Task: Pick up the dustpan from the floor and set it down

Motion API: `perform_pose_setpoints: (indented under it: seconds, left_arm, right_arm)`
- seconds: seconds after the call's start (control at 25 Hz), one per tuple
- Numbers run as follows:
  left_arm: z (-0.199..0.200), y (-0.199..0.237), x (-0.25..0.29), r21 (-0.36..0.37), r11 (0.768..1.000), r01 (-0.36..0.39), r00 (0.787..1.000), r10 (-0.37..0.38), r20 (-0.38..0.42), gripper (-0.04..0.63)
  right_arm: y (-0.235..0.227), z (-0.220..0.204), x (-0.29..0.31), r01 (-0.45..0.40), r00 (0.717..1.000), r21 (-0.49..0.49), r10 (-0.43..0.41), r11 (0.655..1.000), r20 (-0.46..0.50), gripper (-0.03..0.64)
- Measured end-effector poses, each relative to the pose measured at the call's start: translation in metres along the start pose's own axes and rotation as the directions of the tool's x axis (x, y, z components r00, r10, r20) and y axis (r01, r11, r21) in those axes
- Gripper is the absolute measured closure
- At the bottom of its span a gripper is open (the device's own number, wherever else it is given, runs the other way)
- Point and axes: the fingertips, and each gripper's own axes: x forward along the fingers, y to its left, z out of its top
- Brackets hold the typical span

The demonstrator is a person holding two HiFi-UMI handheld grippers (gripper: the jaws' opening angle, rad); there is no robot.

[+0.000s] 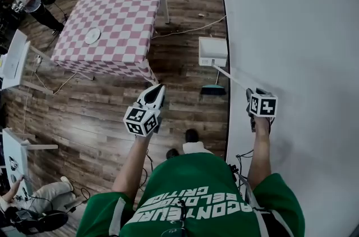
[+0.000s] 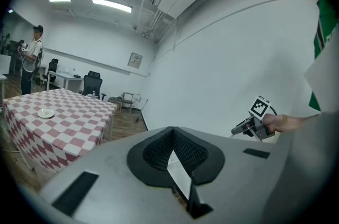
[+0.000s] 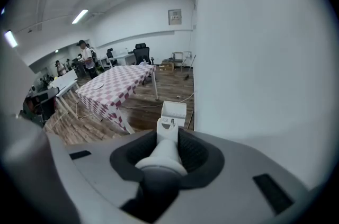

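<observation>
Dustpan: the white dustpan (image 1: 213,51) (image 3: 174,112) is at the far end of its long handle (image 1: 233,78), close beside the white wall (image 1: 291,34) and over the wooden floor (image 1: 185,79).
Relative to the grippers: the right gripper (image 1: 251,94) (image 3: 168,138) is clamped on the near end of the handle. The pan is out beyond its jaws, farther and slightly left. The left gripper (image 1: 152,97) (image 2: 172,151) is well apart from it, nearer and to the left.
Long axis: it runs along the handle, slanting from the right gripper away and leftward. The pan's open side faces back up toward that gripper.
Left gripper: its jaw tips meet, with nothing between them.
Hard to make out: no view settles whether the pan's lower edge touches the floor. A dark, teal-edged thing (image 1: 213,89) lies on the floor under the handle, too small to name.
Farther left: a table with a pink checked cloth (image 1: 112,23) carries a white plate (image 1: 92,36).
</observation>
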Motion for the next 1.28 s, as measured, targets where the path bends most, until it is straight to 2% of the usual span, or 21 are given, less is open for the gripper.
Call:
perform_pose_setpoints:
  seconds: [0.24, 0.56, 0.84, 0.96, 1.28]
  left_arm:
    - [0.011, 0.006, 0.007, 0.014, 1.0, -0.01, 1.0, 0.009, 0.023, 0.592]
    - [0.018, 0.007, 0.013, 0.016, 1.0, -0.013, 0.999, 0.013, 0.032, 0.592]
    - [0.026, 0.001, 0.019, 0.062, 0.998, -0.016, 0.999, 0.014, 0.029, 0.592]
    - [0.031, -0.005, 0.021, 0.042, 0.999, 0.003, 0.999, -0.005, 0.05, 0.592]
    - [0.022, 0.009, 0.019, 0.013, 0.998, -0.057, 0.997, 0.056, 0.052, 0.592]
  right_arm:
    - [-0.002, 0.033, -0.02, 0.002, 0.996, -0.011, 0.0, 1.0, 0.092, 0.503]
    - [-0.007, 0.055, -0.029, 0.004, 0.99, -0.015, -0.002, 1.0, 0.144, 0.503]
    - [-0.011, 0.06, -0.029, -0.003, 0.989, -0.004, 0.004, 1.0, 0.145, 0.503]
    - [-0.011, 0.061, -0.025, -0.01, 0.99, -0.01, 0.011, 1.0, 0.139, 0.503]
    - [-0.006, 0.056, -0.006, -0.029, 0.994, -0.03, 0.032, 0.999, 0.103, 0.503]
